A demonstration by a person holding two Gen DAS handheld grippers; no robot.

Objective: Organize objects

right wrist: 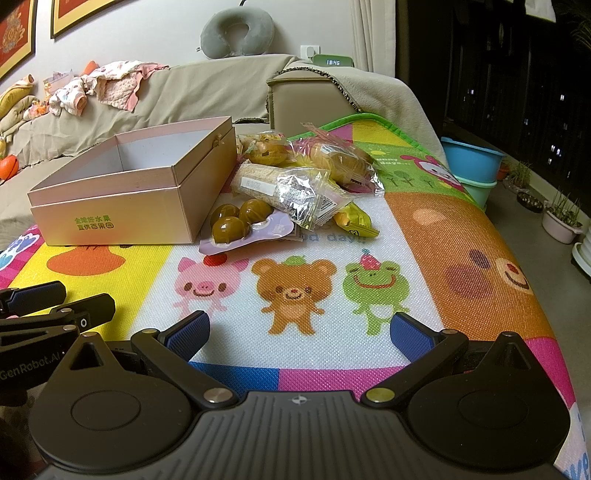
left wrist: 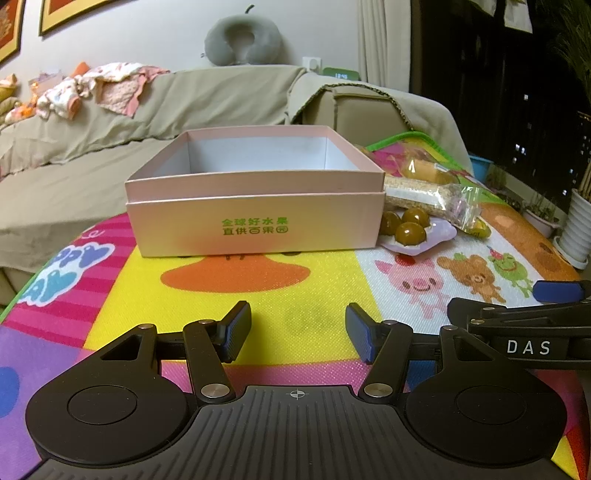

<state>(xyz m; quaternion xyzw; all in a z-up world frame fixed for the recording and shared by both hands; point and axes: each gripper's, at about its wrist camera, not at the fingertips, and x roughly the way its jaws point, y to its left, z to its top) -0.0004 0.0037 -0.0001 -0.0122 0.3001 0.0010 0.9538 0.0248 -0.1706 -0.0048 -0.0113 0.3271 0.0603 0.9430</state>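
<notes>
An open pink box (left wrist: 255, 229) (right wrist: 122, 210) with green print stands on the colourful play mat (left wrist: 295, 295); what I see of its inside is bare. Right of it lies a pile of wrapped snacks: a purple tray of brown eggs (right wrist: 240, 225) (left wrist: 410, 229), a sesame bar packet (right wrist: 280, 186) (left wrist: 421, 195), bread in clear wrap (right wrist: 340, 158) and a yellow packet (right wrist: 356, 219). My left gripper (left wrist: 298, 332) is open and empty, low over the mat in front of the box. My right gripper (right wrist: 299, 334) is open and empty, in front of the snacks.
A covered sofa (left wrist: 110, 122) with clothes and a grey neck pillow (right wrist: 236, 33) stands behind the mat. Blue tubs (right wrist: 471, 162) and plant pots (right wrist: 561, 221) sit on the floor at right. The grippers are side by side, close together.
</notes>
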